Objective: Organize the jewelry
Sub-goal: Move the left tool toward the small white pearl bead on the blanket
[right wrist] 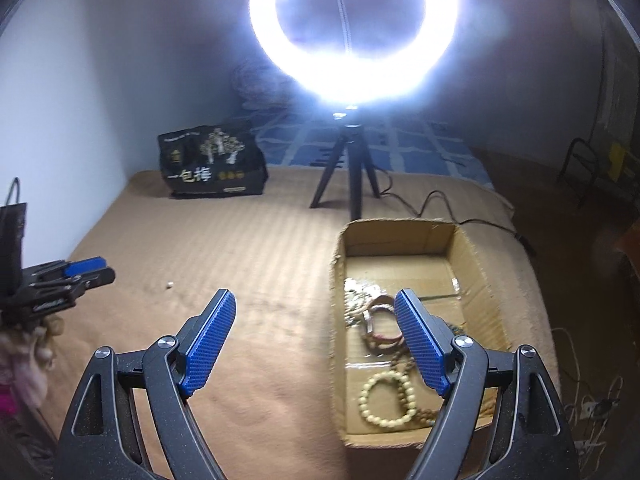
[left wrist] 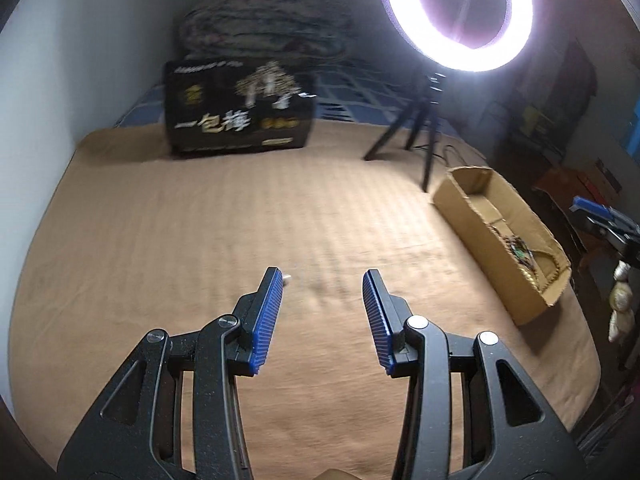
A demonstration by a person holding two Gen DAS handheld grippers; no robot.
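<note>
An open cardboard box (right wrist: 476, 276) lies on the brown bedcover, holding a cream bead bracelet (right wrist: 386, 400), a red bangle (right wrist: 382, 326) and other tangled jewelry; it also shows in the left wrist view (left wrist: 464, 196) at the right. A small white bead (right wrist: 169, 285) lies on the cover, and shows by my left finger (left wrist: 287, 279). My left gripper (left wrist: 323, 280) is open and empty, low over the cover. My right gripper (right wrist: 314, 300) is open and empty, its right finger over the box's near part. The left gripper (right wrist: 86, 272) shows at the far left.
A ring light on a black tripod (right wrist: 348, 172) stands behind the box, its cable trailing right. A black printed bag (left wrist: 240, 112) stands at the back by the white wall. The bed's right edge drops off beyond the box.
</note>
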